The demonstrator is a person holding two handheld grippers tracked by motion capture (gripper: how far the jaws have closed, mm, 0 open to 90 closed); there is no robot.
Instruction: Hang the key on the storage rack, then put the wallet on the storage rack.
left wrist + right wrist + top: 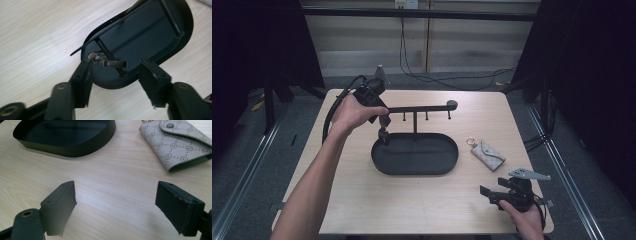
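I have the left gripper (pixel 381 119) up at the left end of the key stand (pixel 422 108), above the left side of the black tray (pixel 412 173) that forms its base. In the left gripper view the jaws stand wide open and hold nothing. A small brown tag (pixel 112 63) with a metal ring sits between them, close to the tip of the left jaw. It seems to hang from the hook at that end of the bar, but I cannot tell for sure whether the ring is fully on the hook. I judge that the hand is tilted down like this so that the camera looks along the bar and I can check the tag against the dark tray below. The right gripper (pixel 116 195) waits low over the counter (pixel 412 205) near its front right corner, well apart from the stand. Its jaws are also spread wide and are empty. Just beyond it lies a grey patterned key pouch (pixel 488 154) with its flap buttoned and a ring at one corner, to the right of the tray. I think this gripper is kept there so it is ready for the pouch and does not disturb the left side
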